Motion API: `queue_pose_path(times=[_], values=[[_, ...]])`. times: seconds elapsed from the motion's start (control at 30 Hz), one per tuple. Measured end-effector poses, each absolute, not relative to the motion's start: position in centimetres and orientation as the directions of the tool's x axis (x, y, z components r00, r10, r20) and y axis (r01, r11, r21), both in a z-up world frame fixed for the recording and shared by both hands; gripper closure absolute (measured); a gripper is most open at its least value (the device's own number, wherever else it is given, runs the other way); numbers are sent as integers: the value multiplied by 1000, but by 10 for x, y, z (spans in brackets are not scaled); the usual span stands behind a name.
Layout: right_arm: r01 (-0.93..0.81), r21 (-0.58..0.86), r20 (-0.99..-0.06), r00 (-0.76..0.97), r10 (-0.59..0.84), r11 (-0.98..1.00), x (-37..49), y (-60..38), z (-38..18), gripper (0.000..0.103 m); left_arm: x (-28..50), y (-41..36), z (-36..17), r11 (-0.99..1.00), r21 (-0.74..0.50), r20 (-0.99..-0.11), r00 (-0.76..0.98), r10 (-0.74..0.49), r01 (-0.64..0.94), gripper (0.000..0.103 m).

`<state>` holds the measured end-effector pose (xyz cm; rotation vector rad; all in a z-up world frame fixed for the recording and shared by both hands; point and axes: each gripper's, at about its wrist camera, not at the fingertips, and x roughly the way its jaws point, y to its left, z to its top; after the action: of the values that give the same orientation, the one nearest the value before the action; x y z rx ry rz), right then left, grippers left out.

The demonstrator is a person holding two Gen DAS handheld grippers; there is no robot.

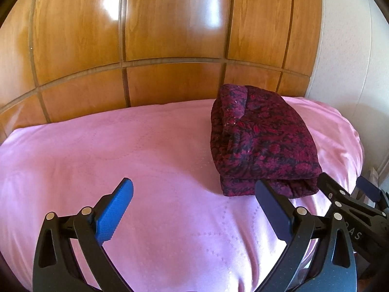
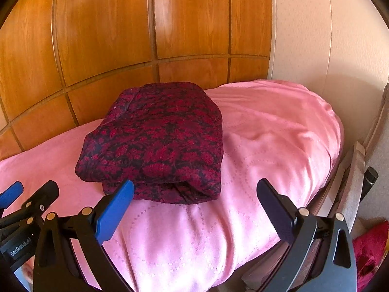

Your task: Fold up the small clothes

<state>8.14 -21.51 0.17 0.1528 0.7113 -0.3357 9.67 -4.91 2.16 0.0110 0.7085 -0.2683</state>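
Glossy wooden panelling [image 1: 170,24], split by darker grooves into tall upper boards and shorter lower ones, rises behind a bed [image 2: 279,126] covered with a pink satin spread stitched in a faint dotted pattern. On that spread lies the folded garment [image 1: 262,141], a dark cloth printed with crimson leaves, doubled into a thick, roughly square bundle with its rounded fold edge facing the cameras. It sits toward the far side of the bed, close to the panelling, with a collar-like flap visible at its back corner in the left wrist view. In the right wrist view the same garment [image 2: 155,141] fills the centre-left, resting flat with pink cloth showing all round it except at the back.

Just short of the bundle's near edge hangs the left tool [image 1: 194,194], its fingers spread wide apart with nothing between them; one blue pad [image 1: 114,214] faces inward and the opposite finger's tip overlaps the garment's near corner in the picture, though contact cannot be told. The right tool [image 2: 194,194] likewise stands spread and empty, its blue pad [image 2: 114,214] in front of the bundle's lower left edge. Each tool shows at the margin of the other's view.

Beyond the panelling a cream wall [image 2: 328,36] closes the room on the right, and some red fabric [image 2: 369,250] lies low beside the bed.
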Motion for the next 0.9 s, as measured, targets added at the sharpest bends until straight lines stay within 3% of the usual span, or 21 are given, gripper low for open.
queue_pose_path(times=[0.9], values=[[332, 21, -661, 712, -236, 943, 87, -217, -1, 2, 99, -48, 21, 971, -74, -643, 733, -222, 229, 4]])
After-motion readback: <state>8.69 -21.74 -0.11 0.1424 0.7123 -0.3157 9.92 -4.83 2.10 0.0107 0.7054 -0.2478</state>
